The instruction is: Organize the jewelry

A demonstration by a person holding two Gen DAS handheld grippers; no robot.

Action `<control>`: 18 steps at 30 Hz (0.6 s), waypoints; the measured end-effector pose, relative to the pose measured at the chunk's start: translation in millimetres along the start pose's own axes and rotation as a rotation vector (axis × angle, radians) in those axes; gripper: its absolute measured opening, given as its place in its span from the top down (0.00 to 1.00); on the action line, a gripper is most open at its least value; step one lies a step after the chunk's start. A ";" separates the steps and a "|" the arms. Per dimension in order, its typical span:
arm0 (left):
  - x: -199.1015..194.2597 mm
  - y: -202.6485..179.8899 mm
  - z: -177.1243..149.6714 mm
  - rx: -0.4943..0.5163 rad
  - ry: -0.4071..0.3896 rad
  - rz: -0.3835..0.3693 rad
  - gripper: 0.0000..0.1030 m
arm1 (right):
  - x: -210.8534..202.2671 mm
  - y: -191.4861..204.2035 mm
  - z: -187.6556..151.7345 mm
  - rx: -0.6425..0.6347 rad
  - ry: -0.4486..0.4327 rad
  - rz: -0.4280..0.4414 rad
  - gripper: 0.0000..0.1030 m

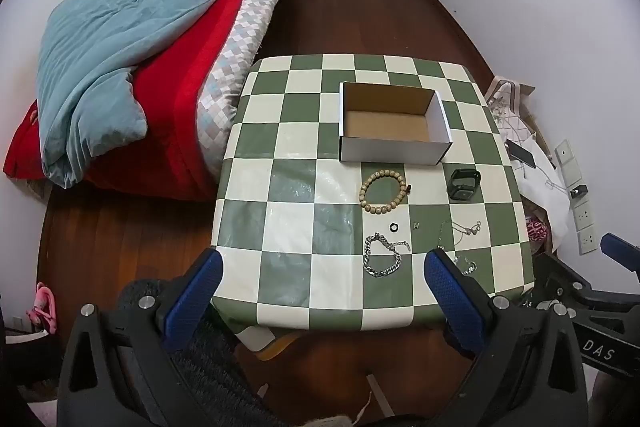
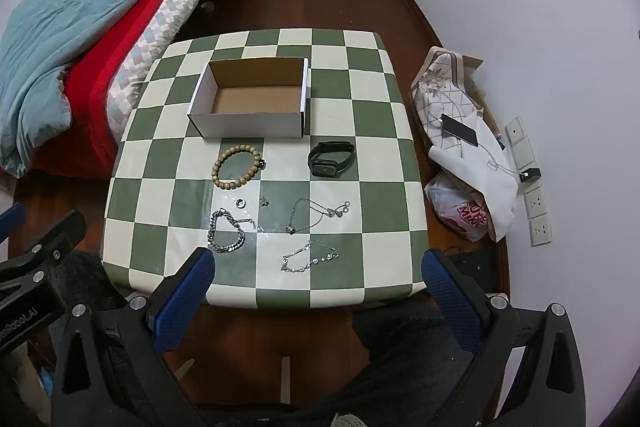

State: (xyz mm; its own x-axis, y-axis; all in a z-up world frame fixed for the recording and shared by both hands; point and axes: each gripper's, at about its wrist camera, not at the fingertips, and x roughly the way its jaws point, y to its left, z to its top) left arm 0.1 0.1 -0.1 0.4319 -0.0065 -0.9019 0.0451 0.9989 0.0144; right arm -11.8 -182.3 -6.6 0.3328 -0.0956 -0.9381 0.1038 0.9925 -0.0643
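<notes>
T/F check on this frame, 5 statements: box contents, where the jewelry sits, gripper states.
1. The cardboard box is empty. True.
2. The beaded bracelet lies inside the box. False: it lies on the checkered table, just in front of the box.
3. The left gripper is shut on the chunky silver chain bracelet. False: its jaws stand open and hold nothing; the chain lies on the table.
4. The black smartwatch sits on the table to the right of the beaded bracelet. True.
5. The right gripper holds a thin necklace. False: it is open and empty; the thin silver chains lie on the table.
</notes>
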 end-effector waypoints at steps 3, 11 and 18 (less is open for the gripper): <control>0.0 0.2 0.0 -0.001 0.001 -0.001 0.00 | -0.2 0.0 -0.6 0.003 0.002 0.003 0.00; -0.9 0.6 -0.5 -0.001 0.000 0.003 0.00 | -2.0 0.2 -1.8 0.002 -0.002 0.005 0.00; -4.3 0.5 1.1 0.001 0.006 -0.001 0.00 | -3.8 0.7 -1.5 0.003 -0.004 0.007 0.00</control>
State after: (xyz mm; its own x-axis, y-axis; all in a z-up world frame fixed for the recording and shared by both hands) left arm -0.8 0.6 4.2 0.4267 -0.0074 -0.9044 0.0463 0.9988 0.0137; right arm -14.4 -181.1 -3.6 0.3372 -0.0892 -0.9372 0.1047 0.9929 -0.0568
